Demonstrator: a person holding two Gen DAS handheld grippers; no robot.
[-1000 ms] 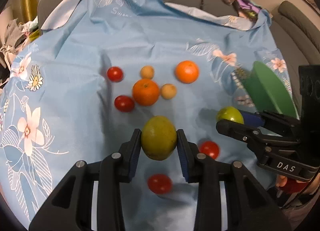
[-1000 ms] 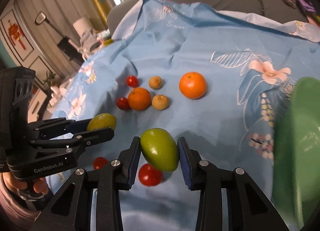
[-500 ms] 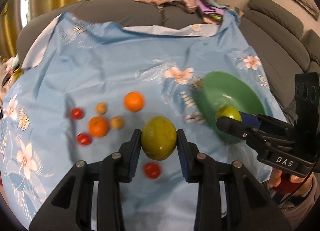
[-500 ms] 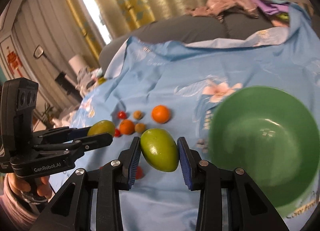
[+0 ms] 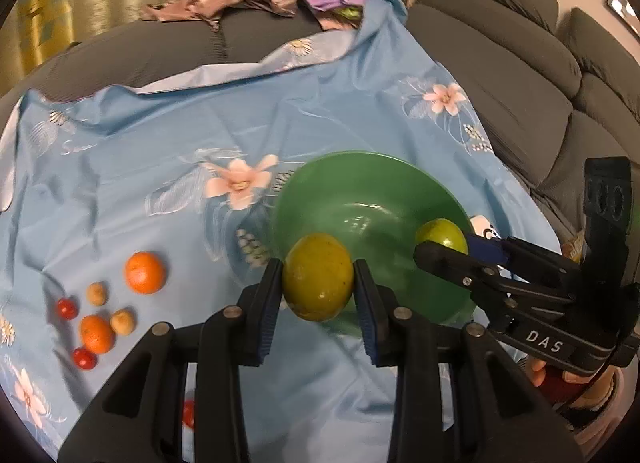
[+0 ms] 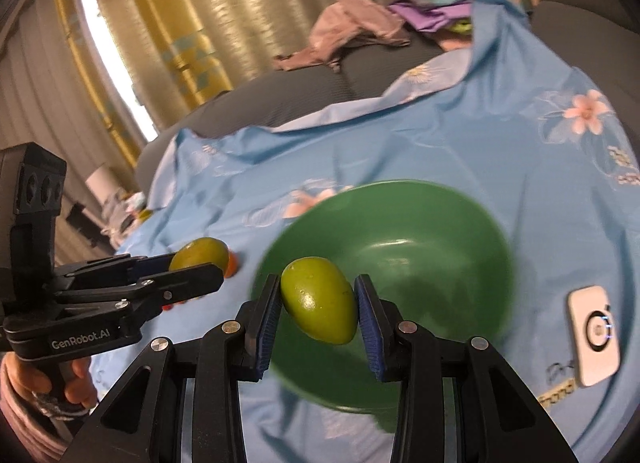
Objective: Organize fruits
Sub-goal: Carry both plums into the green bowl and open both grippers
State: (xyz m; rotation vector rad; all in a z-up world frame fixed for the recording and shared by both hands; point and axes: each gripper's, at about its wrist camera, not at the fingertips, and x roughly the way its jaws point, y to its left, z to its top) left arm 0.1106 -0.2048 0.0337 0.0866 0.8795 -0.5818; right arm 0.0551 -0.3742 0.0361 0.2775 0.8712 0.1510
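Left wrist view: left gripper (image 5: 318,289) is clamped on a yellow-green fruit (image 5: 318,277), pads pressing both its flanks, held in the air over the near-left rim of the green bowl (image 5: 362,183). Right gripper (image 6: 318,303) is likewise clamped on a greener, egg-shaped fruit (image 6: 319,306), which hangs over the near-left part of the same bowl; bowl looks empty inside. Step in hand, by my reading: carry of both fruits to the bowl, not yet released. Next move calls for bringing each fruit farther in over the basin, lowering it close to the floor, then parting the jaws one hand at a time so the two do not knock together or bounce out. Greener fruit's long axis runs tilted, blunt end up-left, narrower end down-right; the yellow one looks near round, axis unclear. Left on the blue cloth (image 5: 168,131) at near left: two oranges (image 5: 145,272), small tan fruits, red tomatoes (image 5: 66,307).
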